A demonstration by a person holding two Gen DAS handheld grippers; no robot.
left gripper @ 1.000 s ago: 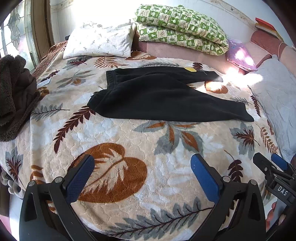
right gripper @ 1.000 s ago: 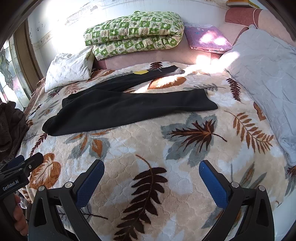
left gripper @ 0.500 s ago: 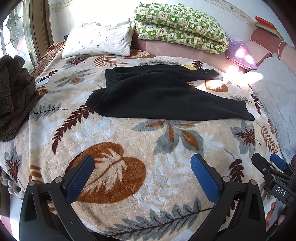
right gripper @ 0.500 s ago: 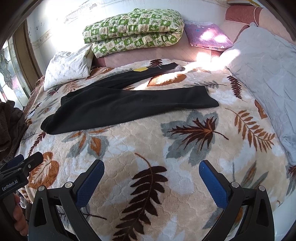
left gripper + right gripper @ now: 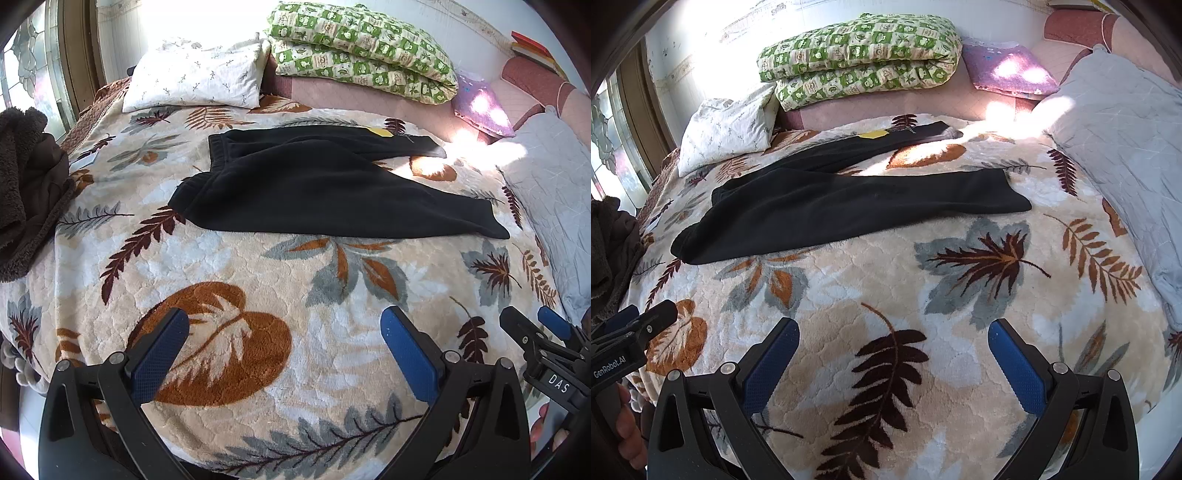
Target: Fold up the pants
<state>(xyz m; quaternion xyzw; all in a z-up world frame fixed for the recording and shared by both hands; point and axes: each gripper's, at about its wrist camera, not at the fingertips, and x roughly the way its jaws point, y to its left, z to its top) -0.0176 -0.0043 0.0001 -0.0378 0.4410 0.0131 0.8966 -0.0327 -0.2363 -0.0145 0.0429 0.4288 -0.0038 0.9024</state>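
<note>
Black fleece pants (image 5: 317, 188) lie flat on the plush leaf-print blanket (image 5: 258, 295), in the upper centre of the left wrist frame. Long axis runs roughly left to right across the frame: waistband (image 5: 218, 147) at the left end, leg cuffs toward the right. The 2 legs splay apart in a V; nearer leg ends at a cuff (image 5: 495, 225) centre-right, farther leg ends at a cuff (image 5: 432, 149) in the sunlit patch, upper right. A small yellow tag (image 5: 380, 131) sits on the far leg. In the right wrist frame the pants (image 5: 849, 206) sit centre-left, same layout, waist end lower left, near cuff toward centre-right.

Behind the pants, top of frame: white sprig-print pillow (image 5: 195, 77) at upper left, folded green-and-cream checked quilt (image 5: 362, 55) at upper centre, purple cushion (image 5: 480, 107) upper right. Pale grey quilted cover (image 5: 554, 192) runs down the right edge. Brown fuzzy garment (image 5: 26, 177) heaps at the left edge.

Left gripper (image 5: 284, 350), bottom of frame, fingers spread wide w/ nothing between them, over the blanket, well short of the pants. Right gripper (image 5: 894, 358) likewise spread wide and empty, near the bed's front edge. Each gripper shows at the other frame's lower corner, w/ part of a hand (image 5: 628, 439) on the handle.
</note>
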